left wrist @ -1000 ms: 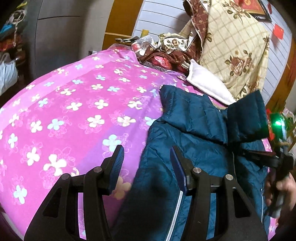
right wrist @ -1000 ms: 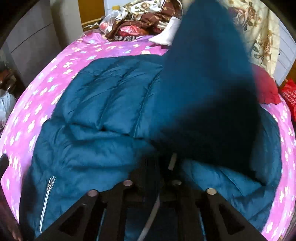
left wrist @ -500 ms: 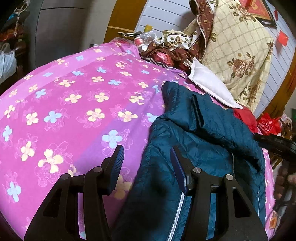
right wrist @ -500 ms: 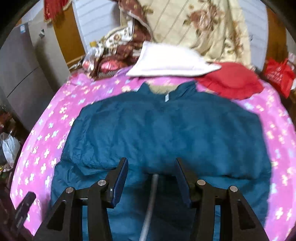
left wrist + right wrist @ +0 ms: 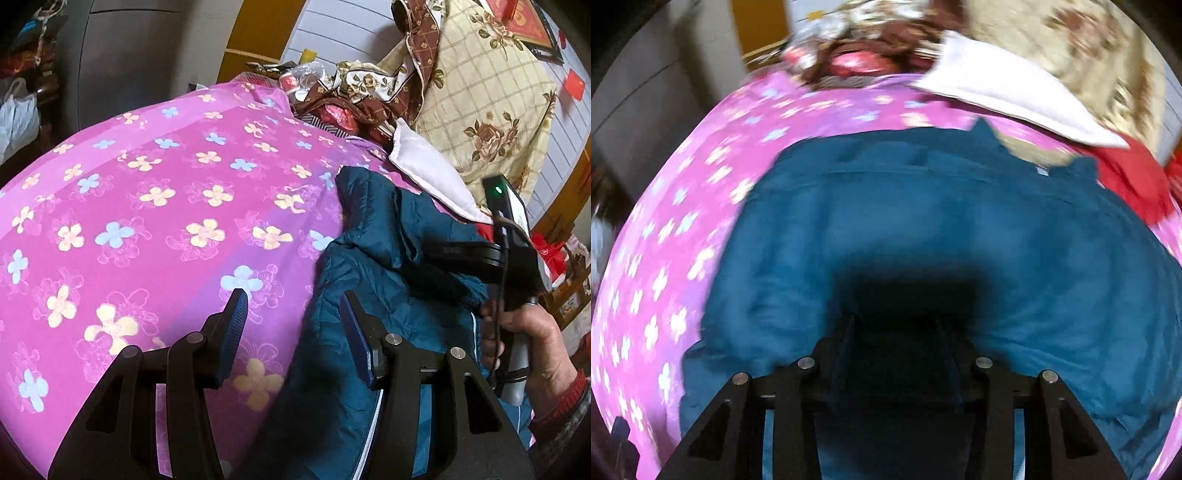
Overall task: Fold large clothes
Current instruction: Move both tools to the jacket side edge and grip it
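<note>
The left gripper (image 5: 291,325) hangs with its jaws half apart and empty, one blue pad over the pink flowered bedspread (image 5: 147,206), the other over the edge of the teal quilted jacket (image 5: 388,258). The right gripper (image 5: 894,328), gripped by a hand (image 5: 528,343) in a red cuff, has just been closing its jaws; they stand partly apart above the jacket, though shadow and blur hide whether cloth sits between them. The jacket lies spread across the bed, collar toward the head end, where a white pillow (image 5: 1008,88) and a red cloth (image 5: 1134,177) lie just beyond it.
</note>
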